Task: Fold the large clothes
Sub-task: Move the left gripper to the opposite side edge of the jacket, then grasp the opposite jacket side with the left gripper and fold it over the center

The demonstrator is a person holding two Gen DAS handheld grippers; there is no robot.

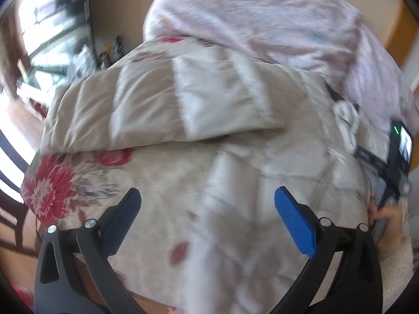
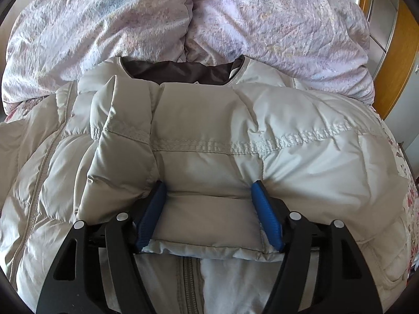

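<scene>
- Sunlit bedroom, with a bed spread in a floral cover (image 1: 49, 183) (red blooms on beige) and a rumpled lilac duvet (image 2: 275, 23) heaped at the far side.
- On that cover lies a pale grey puffer jacket (image 2: 301, 162), quilted in wide bands, its dark lining showing at the collar, which sits right against the duvet.
- One sleeve (image 2: 209, 178) is folded across the jacket's body, its cuff end toward the camera of the right wrist, with the zip of the front visible below it.
- The right gripper (image 2: 209, 214) stands over that sleeve with its blue pads on either side of the padded cuff; the jaws are well apart, and the fabric between them looks plump rather than pinched (whether the pads still press it I cannot tell for sure).
- The left gripper (image 1: 207, 219) hovers above the jacket's lower part with its jaws spread wide and nothing between them; its view is blurred.
- At that view's right edge a hand (image 1: 387, 225) in a fleecy sleeve holds the other gripper's handle.
</scene>
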